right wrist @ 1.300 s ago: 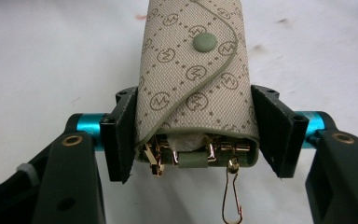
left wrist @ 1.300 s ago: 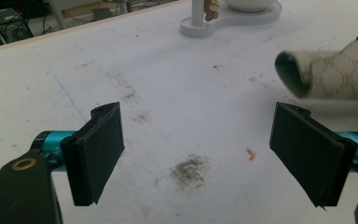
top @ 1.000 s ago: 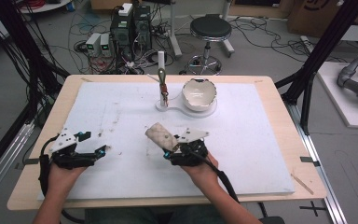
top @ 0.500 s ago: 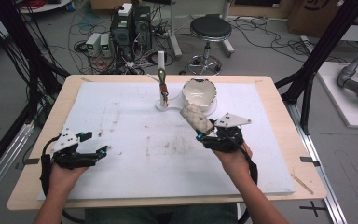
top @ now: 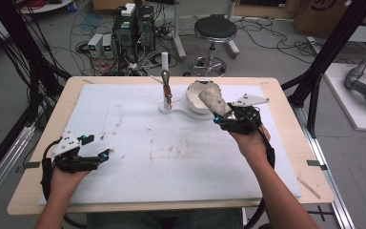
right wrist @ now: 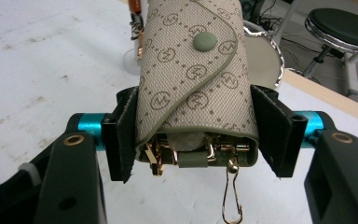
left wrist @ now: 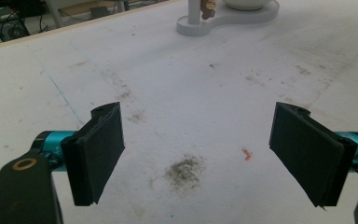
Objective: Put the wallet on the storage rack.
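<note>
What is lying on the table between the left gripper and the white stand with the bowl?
Nothing lies there. In the high view, only bare, stained white mat separates the left gripper from the stand.

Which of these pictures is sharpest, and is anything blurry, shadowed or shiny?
Right gripper view: sharpest on the patterned key pouch, its weave and gold clips crisp and glinting; the stool behind is soft. Left gripper view: the pads are clear, the white stand far off slightly blurred; light is even, shadows faint. High view: grainy, the bowl lacking detail.
</note>
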Available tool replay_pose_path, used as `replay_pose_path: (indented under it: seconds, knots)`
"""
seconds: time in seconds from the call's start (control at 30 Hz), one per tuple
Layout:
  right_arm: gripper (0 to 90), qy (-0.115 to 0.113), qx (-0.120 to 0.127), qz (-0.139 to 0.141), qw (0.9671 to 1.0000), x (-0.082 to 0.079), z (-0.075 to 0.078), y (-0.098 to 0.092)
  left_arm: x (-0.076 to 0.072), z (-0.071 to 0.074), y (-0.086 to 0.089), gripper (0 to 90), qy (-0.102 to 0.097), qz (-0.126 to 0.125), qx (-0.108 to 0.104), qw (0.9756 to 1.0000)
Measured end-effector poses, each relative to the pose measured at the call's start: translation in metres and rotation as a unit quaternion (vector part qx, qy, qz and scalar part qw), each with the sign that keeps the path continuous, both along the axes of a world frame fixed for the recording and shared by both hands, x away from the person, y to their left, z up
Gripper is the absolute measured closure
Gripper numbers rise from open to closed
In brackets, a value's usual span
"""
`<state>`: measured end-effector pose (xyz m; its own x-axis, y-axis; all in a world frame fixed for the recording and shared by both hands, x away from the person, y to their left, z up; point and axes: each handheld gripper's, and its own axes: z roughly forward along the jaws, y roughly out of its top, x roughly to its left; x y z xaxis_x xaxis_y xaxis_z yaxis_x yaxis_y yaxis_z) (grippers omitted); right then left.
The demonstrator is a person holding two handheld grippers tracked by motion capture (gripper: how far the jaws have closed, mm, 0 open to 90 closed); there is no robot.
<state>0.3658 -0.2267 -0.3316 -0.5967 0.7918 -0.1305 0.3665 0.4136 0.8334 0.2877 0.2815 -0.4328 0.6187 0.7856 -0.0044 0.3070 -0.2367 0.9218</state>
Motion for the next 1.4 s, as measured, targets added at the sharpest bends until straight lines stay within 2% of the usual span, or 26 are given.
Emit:
replay_pose_path:
  seconds: [0.37,0.6,0.93,1.17,1.33,1.4]
  knots:
    - [38.4,0.024,-0.028,-0.01,0.9993,0.037,-0.001,0.014,0.0,0.0,0.0,17.6,0.0,-0.001,-0.001,1.0]
    - [38.3,0.043,-0.058,-0.011,0.9973,0.056,-0.004,0.022,0.001,-0.001,0.0,18.0,0.003,-0.002,0.001,1.0]
    - [38.3,0.071,-0.108,-0.02,0.9913,0.076,-0.013,0.039,0.001,-0.001,0.0,18.0,0.002,-0.003,0.0,1.0]
    - [38.3,0.083,-0.135,-0.028,0.987,0.089,-0.016,0.047,0.001,-0.001,-0.001,18.0,0.002,-0.006,0.0,1.0]
    - [38.2,0.092,-0.163,-0.028,0.9819,0.097,-0.018,0.057,0.001,-0.001,-0.001,18.0,0.003,-0.007,0.001,1.0]
    - [38.2,0.088,-0.172,-0.026,0.9808,0.102,-0.018,0.061,0.001,-0.001,-0.001,18.1,0.002,-0.008,0.002,1.0]
